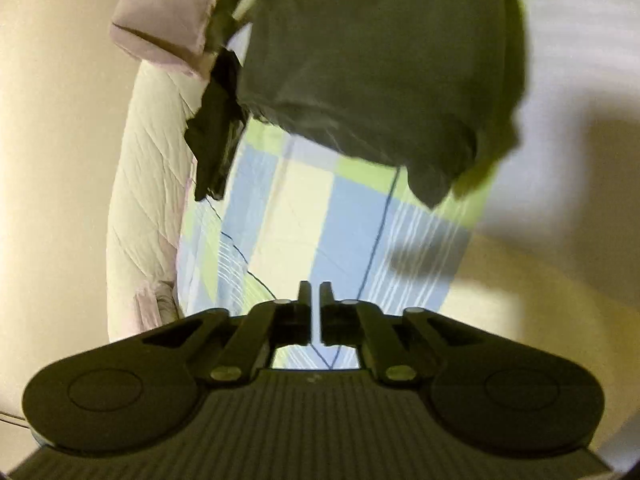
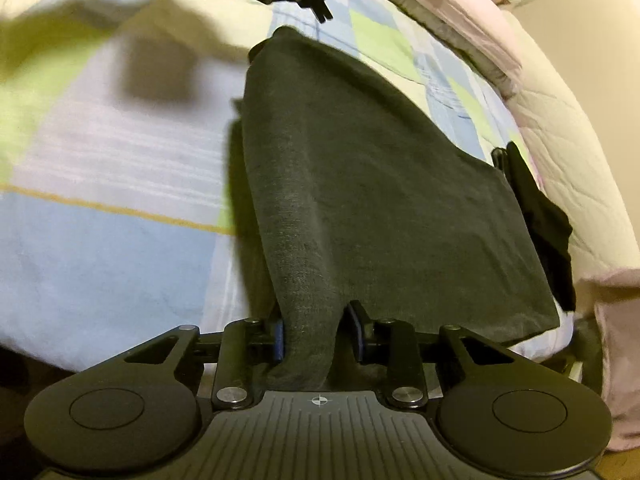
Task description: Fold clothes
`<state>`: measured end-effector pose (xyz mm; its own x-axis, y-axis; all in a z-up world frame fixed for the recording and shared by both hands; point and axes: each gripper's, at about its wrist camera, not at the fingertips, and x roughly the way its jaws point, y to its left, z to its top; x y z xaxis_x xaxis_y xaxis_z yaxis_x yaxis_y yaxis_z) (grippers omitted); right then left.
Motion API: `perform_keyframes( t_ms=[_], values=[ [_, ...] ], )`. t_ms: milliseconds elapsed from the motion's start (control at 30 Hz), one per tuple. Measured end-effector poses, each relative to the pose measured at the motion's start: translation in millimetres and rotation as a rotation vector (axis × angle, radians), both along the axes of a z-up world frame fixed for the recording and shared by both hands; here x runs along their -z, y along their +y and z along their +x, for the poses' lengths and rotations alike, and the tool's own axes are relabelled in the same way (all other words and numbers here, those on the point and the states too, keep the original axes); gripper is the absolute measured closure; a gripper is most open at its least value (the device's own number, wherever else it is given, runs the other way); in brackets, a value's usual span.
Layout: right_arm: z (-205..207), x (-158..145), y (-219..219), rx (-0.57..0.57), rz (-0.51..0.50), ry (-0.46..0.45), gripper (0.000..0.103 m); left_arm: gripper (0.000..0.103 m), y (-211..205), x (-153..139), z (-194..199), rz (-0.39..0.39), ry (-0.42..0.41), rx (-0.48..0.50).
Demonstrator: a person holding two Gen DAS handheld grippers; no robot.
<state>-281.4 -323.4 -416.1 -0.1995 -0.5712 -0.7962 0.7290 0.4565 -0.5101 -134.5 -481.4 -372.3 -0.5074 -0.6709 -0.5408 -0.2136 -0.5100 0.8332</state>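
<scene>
Left wrist view first: the left gripper (image 1: 315, 292) hangs above the checked bedsheet (image 1: 296, 216), its two fingers drawn almost together with only a thin slit between them and nothing caught there. Ahead of it, one dark grey garment (image 1: 372, 64) fills the upper part of the view, its ragged lower edge dipping toward the right, clear of the gripper. One smaller black garment (image 1: 216, 144) lies bunched at the grey one's left edge, beside a quilted cream blanket (image 1: 148, 184), with a pink pillow (image 1: 168, 12) above. Over to the right wrist view: the right gripper (image 2: 318, 332) has a bunched corner of the dark grey garment (image 2: 360, 184) between its blue-padded fingers (image 2: 279, 340), left pad against the cloth, right pad just off it. The garment's long axis runs straight away from this gripper, narrowing toward the far end, where the left gripper (image 2: 324, 12) hovers just beyond its tip. The black garment (image 2: 540, 216) sits at its right edge.
</scene>
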Motion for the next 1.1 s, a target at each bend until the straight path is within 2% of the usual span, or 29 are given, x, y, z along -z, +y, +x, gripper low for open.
perform_keyframes(
  t_ms=[33, 100, 167, 267, 300, 367, 467, 533, 600, 667, 767, 833, 933, 967, 1000, 1033, 1067, 1100],
  values=[
    [1, -2, 1, 0.002, 0.003, -0.003, 0.073, 0.092, 6, -6, 9, 0.007, 0.008, 0.011],
    [4, -7, 5, 0.006, 0.010, -0.009, 0.073, 0.078, 26, -15, 18, 0.035, 0.008, 0.065],
    [5, -9, 20, 0.002, 0.017, -0.011, 0.073, 0.075, 56, -17, 22, 0.058, 0.013, 0.154],
    [0, -8, 33, -0.001, 0.024, -0.015, 0.069, 0.061, 89, -10, 2, 0.108, -0.003, 0.264],
    [-3, -8, 34, 0.002, 0.026, -0.027, 0.069, 0.061, 98, -6, -6, 0.125, -0.011, 0.293],
    [-11, -8, 35, 0.015, 0.035, -0.063, 0.069, 0.060, 89, 10, -29, 0.172, -0.082, 0.237],
    [-19, -16, 38, 0.032, 0.054, -0.102, 0.066, 0.059, 66, 24, -42, 0.207, -0.133, 0.159],
    [-30, -22, 40, 0.094, 0.085, -0.141, 0.064, 0.060, 56, 18, -43, 0.234, -0.145, 0.047],
    [-46, -30, 41, 0.191, 0.123, -0.194, 0.064, 0.066, 50, 3, -40, 0.282, -0.123, -0.058],
    [-63, -47, 42, 0.258, 0.080, -0.276, 0.064, 0.066, 46, -13, -38, 0.319, -0.085, -0.140],
    [-82, -72, 31, 0.287, -0.026, -0.396, 0.064, 0.066, 45, -44, -45, 0.367, 0.025, -0.221],
    [-93, -77, 10, 0.279, -0.055, -0.479, 0.064, 0.066, 46, -63, -56, 0.414, 0.106, -0.265],
    [-116, -62, -26, 0.251, 0.026, -0.640, 0.064, 0.064, 49, -74, -67, 0.499, 0.186, -0.322],
    [-124, -52, -34, 0.243, 0.058, -0.642, 0.065, 0.064, 47, -72, -74, 0.533, 0.202, -0.364],
    [-135, -42, -39, 0.229, 0.086, -0.640, 0.068, 0.064, 43, -68, -82, 0.572, 0.203, -0.408],
    [-145, -36, -40, 0.211, 0.097, -0.650, 0.084, 0.064, 37, -60, -90, 0.606, 0.188, -0.453],
    [-154, -35, -41, 0.183, 0.104, -0.658, 0.093, 0.064, 32, -52, -97, 0.622, 0.159, -0.485],
    [-159, -37, -42, 0.156, 0.114, -0.661, 0.094, 0.064, 30, -40, -100, 0.626, 0.123, -0.509]
  ],
)
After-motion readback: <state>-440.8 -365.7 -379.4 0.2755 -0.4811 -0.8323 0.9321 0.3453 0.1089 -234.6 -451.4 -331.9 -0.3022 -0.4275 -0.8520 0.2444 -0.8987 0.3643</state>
